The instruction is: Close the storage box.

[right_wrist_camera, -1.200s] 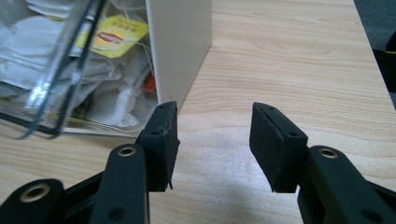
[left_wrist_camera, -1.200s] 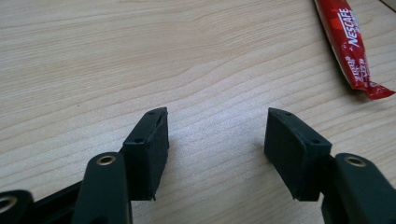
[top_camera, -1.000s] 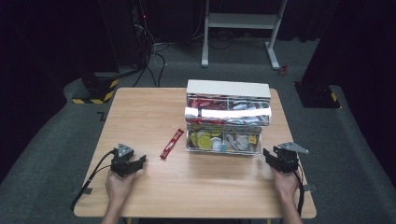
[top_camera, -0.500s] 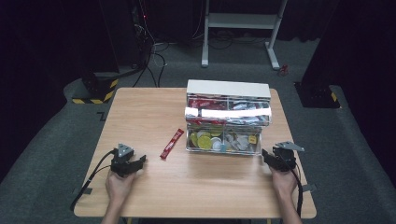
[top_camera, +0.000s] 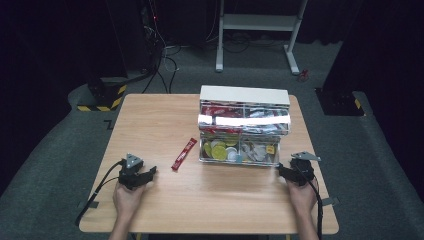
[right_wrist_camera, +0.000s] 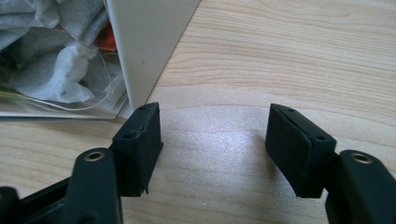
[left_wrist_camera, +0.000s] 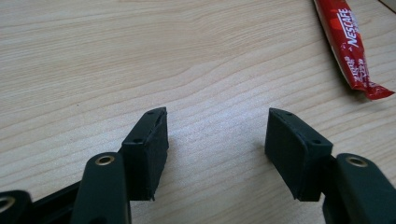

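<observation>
A red Nescafe sachet [top_camera: 184,154] lies flat on the wooden table [top_camera: 160,120], left of a clear compartmented box [top_camera: 244,96] with a white lid. My left gripper [top_camera: 149,173] rests near the front left of the table. It is open with bare wood between its jaws [left_wrist_camera: 218,114], and the sachet [left_wrist_camera: 352,51] lies off to its upper right. My right gripper [top_camera: 280,170] sits by the box's front right corner. Its jaws [right_wrist_camera: 215,109] have just been opening and stand apart with nothing between them. The box's white wall [right_wrist_camera: 149,46] is just beyond the left fingertip.
The box holds red sachets in the back row, yellow-green packets [top_camera: 218,149] front left and white tea bags [right_wrist_camera: 51,70] front right. Bare table lies between the two hands. Dark floor, cables and a white stand [top_camera: 260,22] are behind the table.
My right gripper has edged slightly left toward the box's corner. The left gripper and the sachet have stayed where they were.
</observation>
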Available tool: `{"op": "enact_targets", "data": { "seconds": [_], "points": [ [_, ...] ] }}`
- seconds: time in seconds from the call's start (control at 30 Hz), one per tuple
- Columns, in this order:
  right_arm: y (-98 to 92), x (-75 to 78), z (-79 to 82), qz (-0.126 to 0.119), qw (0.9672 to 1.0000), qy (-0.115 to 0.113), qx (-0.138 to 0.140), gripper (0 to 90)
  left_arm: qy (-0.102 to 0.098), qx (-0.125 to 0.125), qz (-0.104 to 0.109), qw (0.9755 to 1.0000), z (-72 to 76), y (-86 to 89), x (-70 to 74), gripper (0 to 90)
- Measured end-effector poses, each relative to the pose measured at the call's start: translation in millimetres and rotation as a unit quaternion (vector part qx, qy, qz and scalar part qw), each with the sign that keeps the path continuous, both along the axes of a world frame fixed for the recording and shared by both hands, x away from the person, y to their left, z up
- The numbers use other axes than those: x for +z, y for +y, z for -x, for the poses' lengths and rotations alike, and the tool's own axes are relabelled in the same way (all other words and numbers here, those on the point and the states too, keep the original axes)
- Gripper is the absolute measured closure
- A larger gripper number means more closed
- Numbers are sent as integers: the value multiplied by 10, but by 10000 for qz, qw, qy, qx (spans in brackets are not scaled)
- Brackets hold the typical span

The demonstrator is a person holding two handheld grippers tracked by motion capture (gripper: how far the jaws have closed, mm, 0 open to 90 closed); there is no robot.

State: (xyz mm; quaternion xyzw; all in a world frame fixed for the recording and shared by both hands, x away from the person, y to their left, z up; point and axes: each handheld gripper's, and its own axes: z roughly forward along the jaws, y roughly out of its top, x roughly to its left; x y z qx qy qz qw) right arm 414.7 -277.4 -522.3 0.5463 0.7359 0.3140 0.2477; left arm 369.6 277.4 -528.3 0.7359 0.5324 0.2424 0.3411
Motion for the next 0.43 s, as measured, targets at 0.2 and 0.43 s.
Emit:
{"op": "enact_targets", "data": {
  "seconds": [0.2,0.43],
  "points": [
    [2,2,3,-20,10000,36,-47,344,-2,0,7,10000,-6,3,1,396],
    [-2,1,-5,-12,10000,22,-34,344,0,73,17,10000,-22,12,1,396]
  ]
}}
